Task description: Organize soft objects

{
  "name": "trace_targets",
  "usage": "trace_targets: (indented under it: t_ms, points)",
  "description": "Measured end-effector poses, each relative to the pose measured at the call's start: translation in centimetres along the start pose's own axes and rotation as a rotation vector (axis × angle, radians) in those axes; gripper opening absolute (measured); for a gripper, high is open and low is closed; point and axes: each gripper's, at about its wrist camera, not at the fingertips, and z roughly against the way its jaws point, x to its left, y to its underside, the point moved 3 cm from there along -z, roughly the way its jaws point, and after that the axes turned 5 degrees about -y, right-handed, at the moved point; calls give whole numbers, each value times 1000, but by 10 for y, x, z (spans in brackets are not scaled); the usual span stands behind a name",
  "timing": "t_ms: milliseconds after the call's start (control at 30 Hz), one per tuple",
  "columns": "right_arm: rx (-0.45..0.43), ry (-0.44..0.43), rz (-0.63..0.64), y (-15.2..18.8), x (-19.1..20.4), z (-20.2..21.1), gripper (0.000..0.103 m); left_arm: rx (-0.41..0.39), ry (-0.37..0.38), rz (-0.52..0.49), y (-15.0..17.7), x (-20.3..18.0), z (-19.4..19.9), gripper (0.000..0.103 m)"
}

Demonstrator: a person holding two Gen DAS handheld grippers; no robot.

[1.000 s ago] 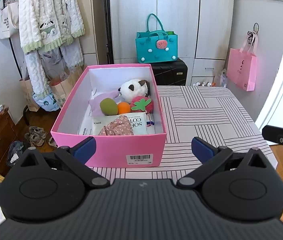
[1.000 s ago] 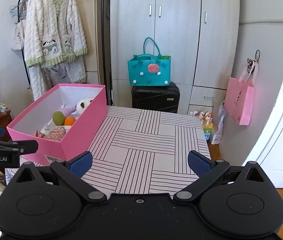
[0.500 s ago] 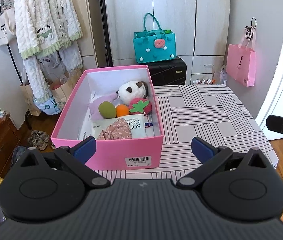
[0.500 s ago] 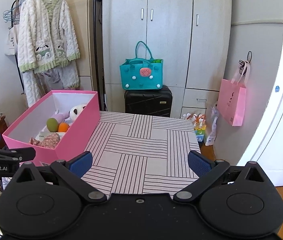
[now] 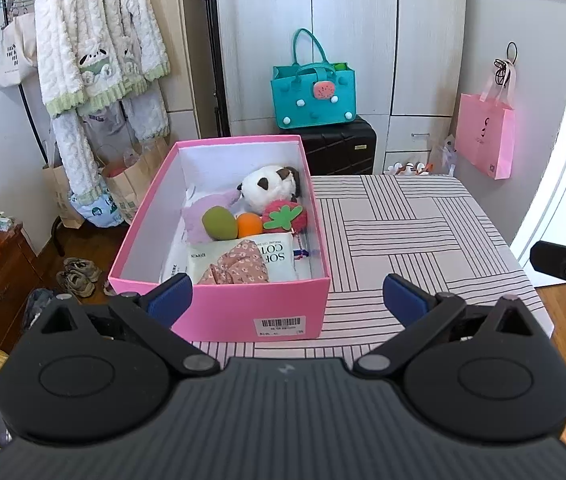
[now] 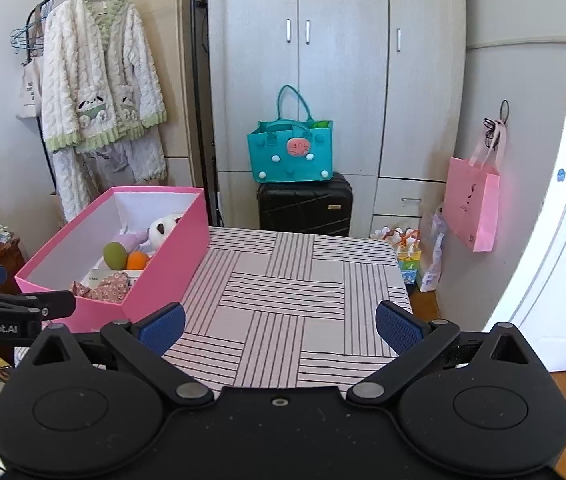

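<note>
A pink box (image 5: 227, 312) stands on the left of the striped table (image 5: 423, 232). In it lie a panda plush (image 5: 269, 187), a purple plush (image 5: 199, 210), a green ball (image 5: 219, 223), an orange ball (image 5: 249, 225), a strawberry plush (image 5: 285, 218), a white cotton pack (image 5: 279, 258) and a floral cloth (image 5: 235, 268). The box also shows in the right wrist view (image 6: 171, 264). My left gripper (image 5: 287, 298) is open and empty, in front of the box. My right gripper (image 6: 279, 322) is open and empty, over the table's near edge.
A teal bag (image 5: 314, 98) sits on a black suitcase (image 5: 341, 148) before the wardrobe (image 6: 343, 60). A pink bag (image 5: 485, 140) hangs on the right wall. Robes hang on a rack (image 5: 99, 48) at left. Shoes (image 5: 79, 276) lie on the floor.
Both grippers have drawn back and risen a little from the table, so the box and table look smaller and lower. Both stay open. Nothing in the box has moved.
</note>
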Motion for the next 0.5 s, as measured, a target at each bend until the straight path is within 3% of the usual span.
trace_targets:
  t_ms: [500]
  points:
    - [-6, 9, -1, 1, 1, 2, 103, -10, 0, 8, 1, 0, 1, 103]
